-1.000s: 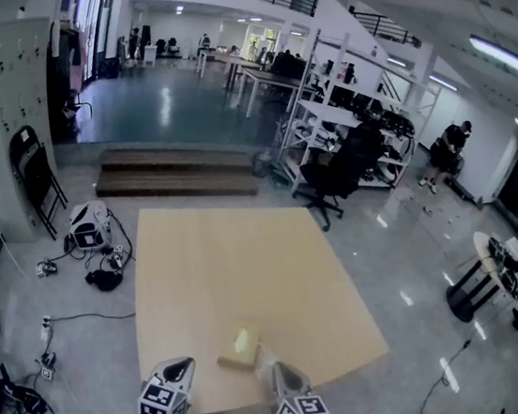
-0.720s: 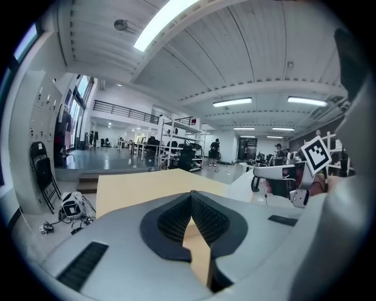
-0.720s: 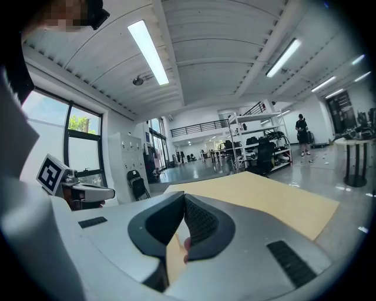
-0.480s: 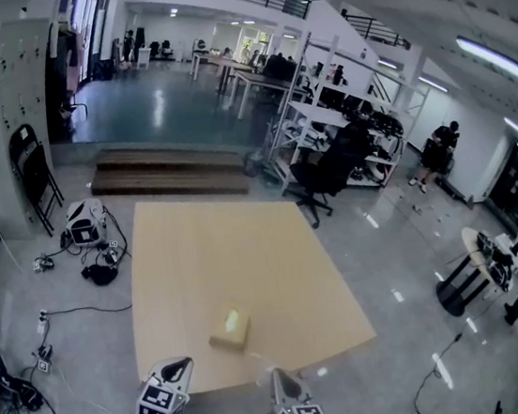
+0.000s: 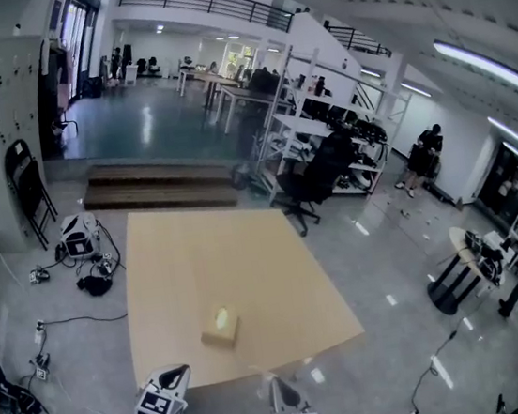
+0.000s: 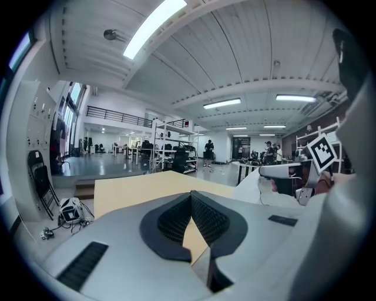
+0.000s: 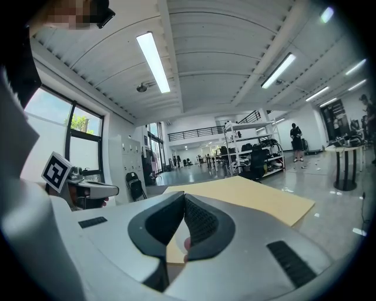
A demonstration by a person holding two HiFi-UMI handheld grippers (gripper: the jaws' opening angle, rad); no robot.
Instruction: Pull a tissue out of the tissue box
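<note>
While one tissue box [image 5: 220,328] tops one table [image 5: 210,250], right gripper [image 7: 184,204] pinches one tissue [image 6: 254,187].

**Big open workshop hall**

Glossy grey floor [image 5: 380,261] surrounds a pale wooden table [image 5: 209,255]. Low steps [image 5: 156,182] lead up to a farther hall. White shelving racks [image 5: 311,133] stand on the right and a black folding chair [image 5: 24,185] by the left wall, with cables [image 5: 26,412] tangled nearby. Strip lights [image 5: 485,67] glow overhead.

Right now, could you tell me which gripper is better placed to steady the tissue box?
Left, probably. The left gripper sits slightly nearer the tissue box, fingers shut on nothing. The right gripper seems shut on a thin white tissue. Both hang off the table's near edge.
</note>
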